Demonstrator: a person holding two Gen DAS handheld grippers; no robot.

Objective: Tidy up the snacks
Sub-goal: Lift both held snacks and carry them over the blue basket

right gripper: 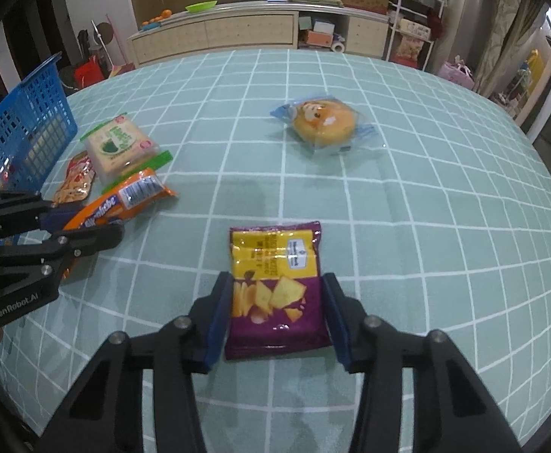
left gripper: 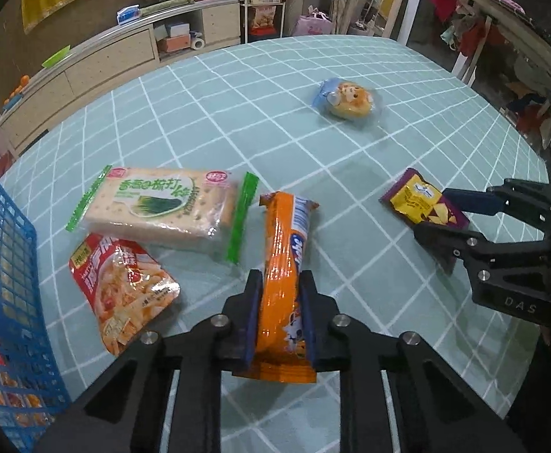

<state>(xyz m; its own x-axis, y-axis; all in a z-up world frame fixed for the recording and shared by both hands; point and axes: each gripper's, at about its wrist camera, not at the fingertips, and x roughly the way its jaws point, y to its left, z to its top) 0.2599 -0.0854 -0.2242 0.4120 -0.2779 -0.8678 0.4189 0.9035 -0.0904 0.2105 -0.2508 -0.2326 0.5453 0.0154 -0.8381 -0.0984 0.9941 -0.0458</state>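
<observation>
Left gripper (left gripper: 281, 294) pinches the orange snack pack (left gripper: 284, 264) across its narrow width for lifting toward the blue basket (left gripper: 7, 249) just beside it, while the right gripper (right gripper: 277, 294) straddles the purple chip bag (right gripper: 275, 287) lying flat on the table (right gripper: 426, 226), pads at its edges, contact uncertain.
</observation>
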